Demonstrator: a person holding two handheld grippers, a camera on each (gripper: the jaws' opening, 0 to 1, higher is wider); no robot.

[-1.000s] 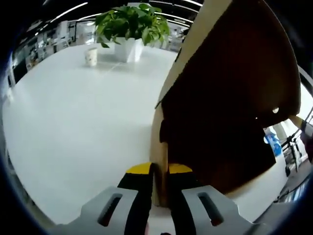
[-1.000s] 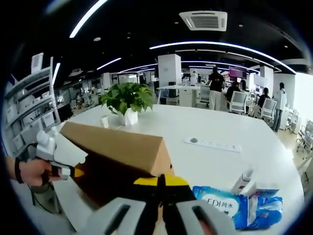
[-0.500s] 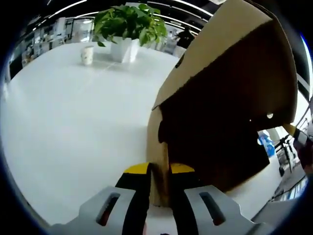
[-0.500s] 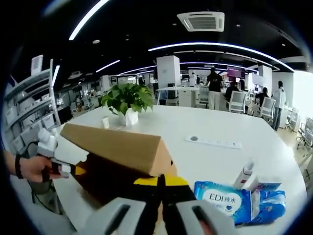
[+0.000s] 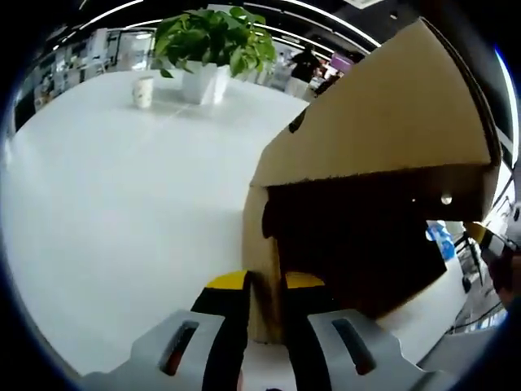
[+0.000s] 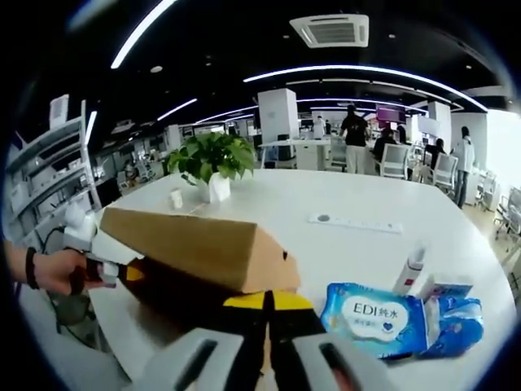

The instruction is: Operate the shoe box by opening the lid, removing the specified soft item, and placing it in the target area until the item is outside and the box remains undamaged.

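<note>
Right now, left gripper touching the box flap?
Touching. In the left gripper view the left gripper has its jaws shut on the cardboard edge of the box flap, no gap either side.

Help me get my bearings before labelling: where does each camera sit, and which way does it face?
Left gripper view: rides the left tool, shut on the box's edge, facing across the white table.
Right gripper view: rides the right tool, shut on the box's opposite end, facing the wipes pack; a hand shows.
Shared: box, potted plant, cup.
</note>
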